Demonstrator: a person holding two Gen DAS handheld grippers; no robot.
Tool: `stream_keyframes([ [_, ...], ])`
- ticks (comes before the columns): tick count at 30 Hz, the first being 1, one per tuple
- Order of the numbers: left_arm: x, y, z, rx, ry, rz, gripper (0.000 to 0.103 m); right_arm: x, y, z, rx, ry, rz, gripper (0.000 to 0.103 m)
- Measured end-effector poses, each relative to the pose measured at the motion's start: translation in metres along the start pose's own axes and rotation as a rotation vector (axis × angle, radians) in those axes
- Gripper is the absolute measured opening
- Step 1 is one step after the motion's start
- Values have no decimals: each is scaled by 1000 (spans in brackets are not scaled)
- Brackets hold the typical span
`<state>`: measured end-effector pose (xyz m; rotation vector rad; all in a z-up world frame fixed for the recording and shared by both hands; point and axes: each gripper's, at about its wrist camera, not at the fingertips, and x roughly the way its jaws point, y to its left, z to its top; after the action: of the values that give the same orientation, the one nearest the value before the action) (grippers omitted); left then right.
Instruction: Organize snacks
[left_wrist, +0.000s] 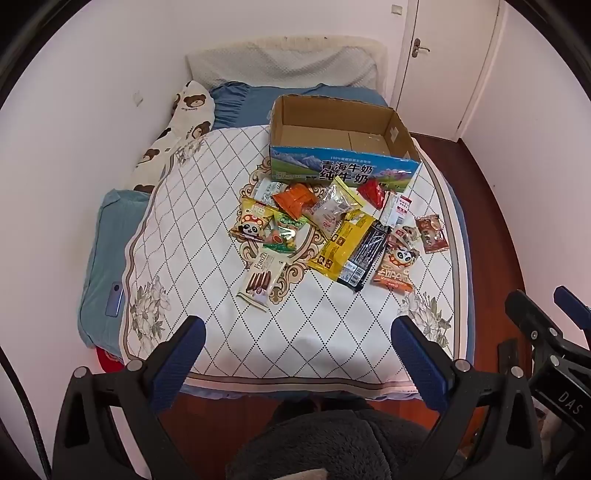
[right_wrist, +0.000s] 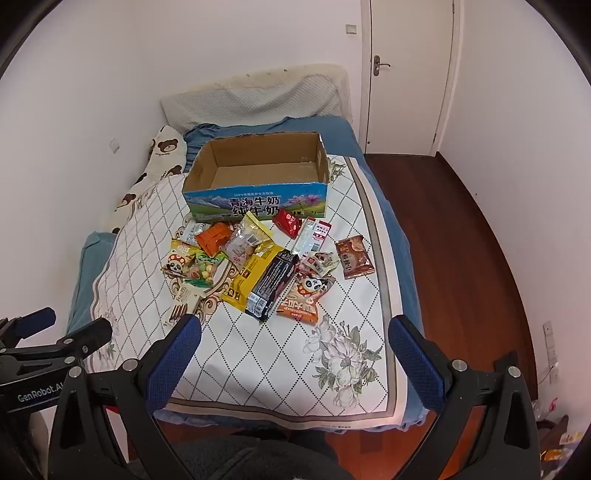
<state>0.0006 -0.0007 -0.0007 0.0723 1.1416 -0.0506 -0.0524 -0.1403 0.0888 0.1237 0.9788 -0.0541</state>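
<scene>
While both grippers hang spread wide with nothing between their fingers, the left gripper (left_wrist: 298, 326) and right gripper (right_wrist: 293, 325) sit low in frame. Snack packets (left_wrist: 332, 229) lie heaped at centre, just below the empty cardboard box (left_wrist: 343, 171) on the bed (left_wrist: 207, 206).

Cardboard box (left_wrist: 343, 171), front panel: large Chinese characters "青海牛奶 / 纯牛奶"; smaller line above too fine to read. White biscuit-stick packet (left_wrist: 260, 275): brand "Franzzi". Neighbouring gripper body at right edge of left wrist view (left_wrist: 570, 400): "DAS". Neighbouring gripper body at left edge of right wrist view (right_wrist: 35, 397): "GenRobot.A…", cut off. Other snack wrappers: print illegible.
</scene>
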Motion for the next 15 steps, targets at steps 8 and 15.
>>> stream_keyframes([
  [8,9,-9,-10,-4,-4,5,103,3,1,-3,-8,3,-15,103],
  [15,8,-1,-10,-13,5,-10,103,7,0,-2,9,45,4,103],
])
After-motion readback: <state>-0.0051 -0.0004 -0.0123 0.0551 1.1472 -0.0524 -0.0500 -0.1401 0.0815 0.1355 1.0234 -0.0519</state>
